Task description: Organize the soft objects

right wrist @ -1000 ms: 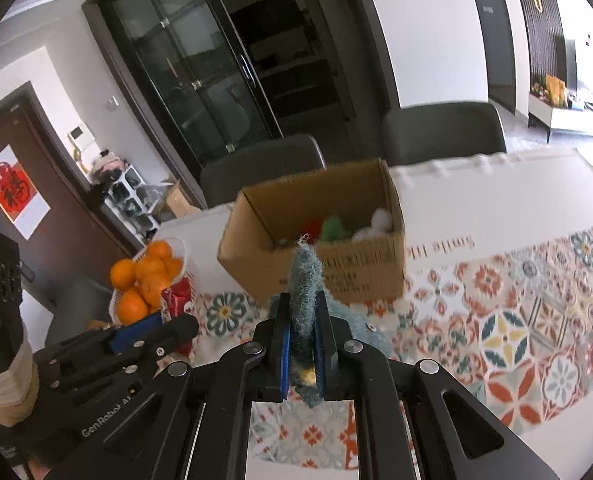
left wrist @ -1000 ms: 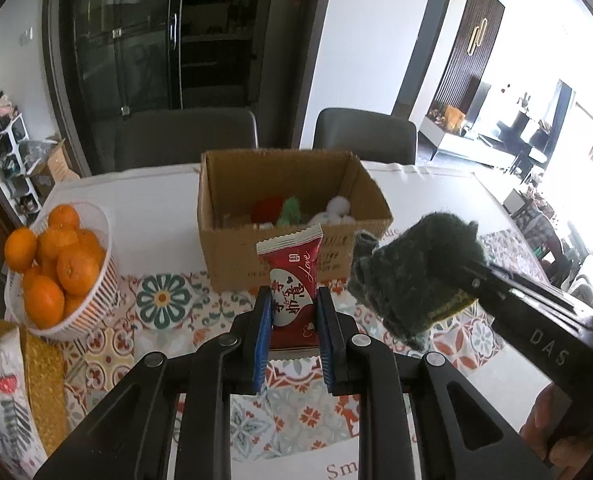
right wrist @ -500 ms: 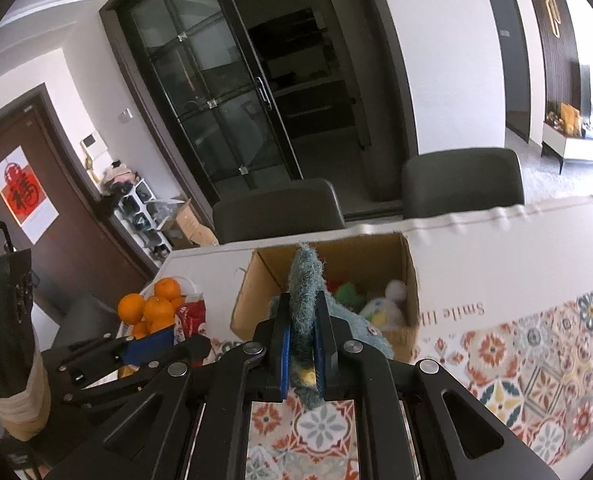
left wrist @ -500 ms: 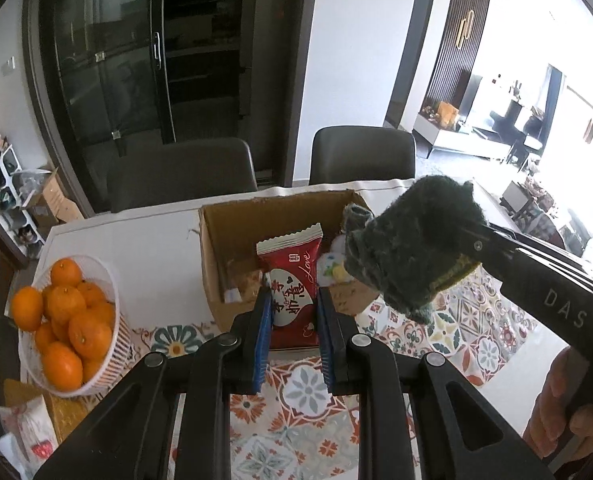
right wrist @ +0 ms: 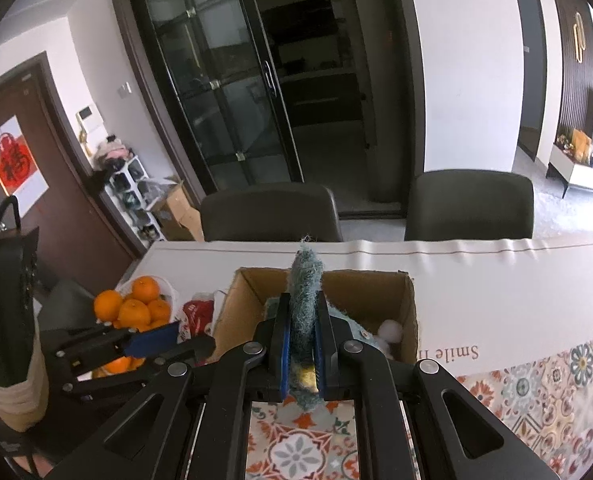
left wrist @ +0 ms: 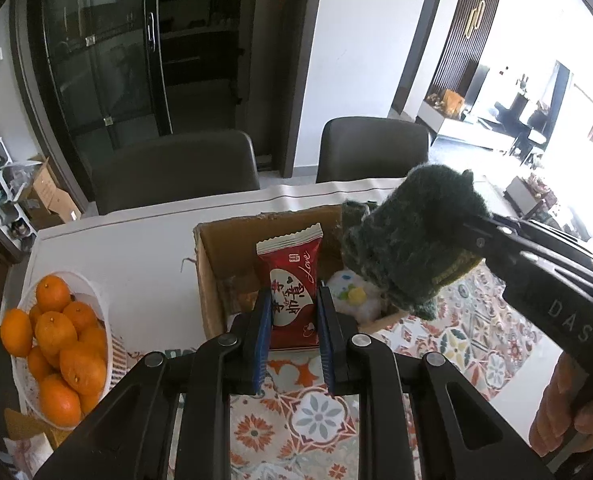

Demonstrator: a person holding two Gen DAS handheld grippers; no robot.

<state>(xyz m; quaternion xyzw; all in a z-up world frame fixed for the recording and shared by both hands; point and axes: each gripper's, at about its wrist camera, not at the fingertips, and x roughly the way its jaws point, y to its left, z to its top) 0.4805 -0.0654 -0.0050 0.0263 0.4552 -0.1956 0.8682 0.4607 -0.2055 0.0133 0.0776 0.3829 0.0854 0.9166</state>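
Observation:
My left gripper (left wrist: 292, 312) is shut on a red snack packet (left wrist: 290, 284) and holds it over the near edge of an open cardboard box (left wrist: 212, 280). My right gripper (right wrist: 301, 328) is shut on a dark green knitted soft toy (right wrist: 304, 300) and holds it above the same box (right wrist: 410, 312). The toy also shows in the left wrist view (left wrist: 412, 240), over the box's right side. A white plush (left wrist: 354, 300) lies in the box. Both grippers are above the box, the right one to the right of the left.
A white basket of oranges (left wrist: 56, 344) stands left of the box on the white table (left wrist: 128, 248) with a patterned cloth (left wrist: 316, 412). Two dark chairs (right wrist: 272, 212) stand behind the table. Printed packets (left wrist: 24, 444) lie at the near left.
Both grippers have risen and moved forward, from in front of the box to above its opening, each still holding its object.

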